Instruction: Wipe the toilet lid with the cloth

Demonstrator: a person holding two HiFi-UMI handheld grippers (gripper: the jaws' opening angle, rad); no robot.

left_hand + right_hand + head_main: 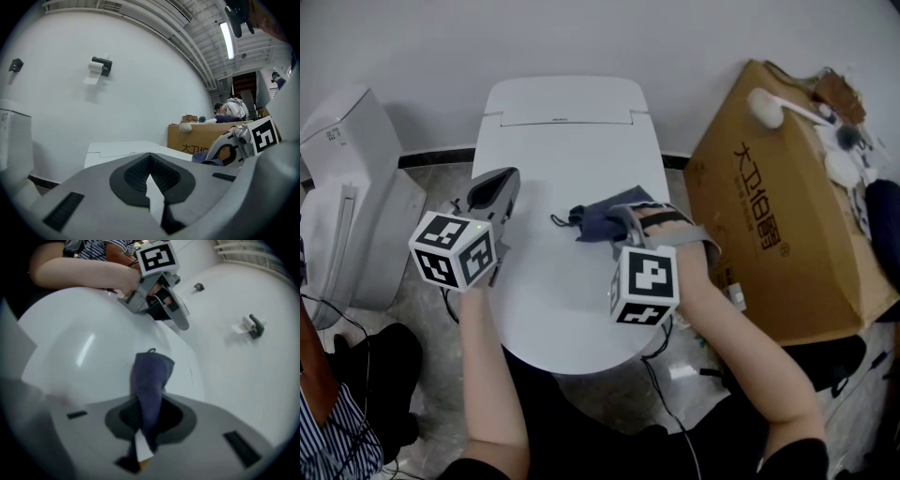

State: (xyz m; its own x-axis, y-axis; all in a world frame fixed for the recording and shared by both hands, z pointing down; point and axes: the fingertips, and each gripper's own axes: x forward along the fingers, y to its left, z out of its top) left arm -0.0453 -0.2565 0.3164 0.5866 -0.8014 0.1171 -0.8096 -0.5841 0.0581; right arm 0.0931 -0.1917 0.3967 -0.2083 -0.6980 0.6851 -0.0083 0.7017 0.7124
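step: wipe pass, looks early
dark blue fabric cloth: centre of white plastic toilet lid
right claw: clamped on cloth
left claw: closed, empty, lid's left edge
next: sweep cloth across lid, pressed flat

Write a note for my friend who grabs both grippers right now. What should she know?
Left gripper: shut, empty, by the left edge of the lid.
Right gripper: shut on the cloth, which trails onto the middle of the lid.
Lid: closed, nothing else on it.
Done: cloth picked up and brought to the lid. How much is wiped does not show.
Left: probably sweep the cloth over the whole lid, keeping the grip shut.
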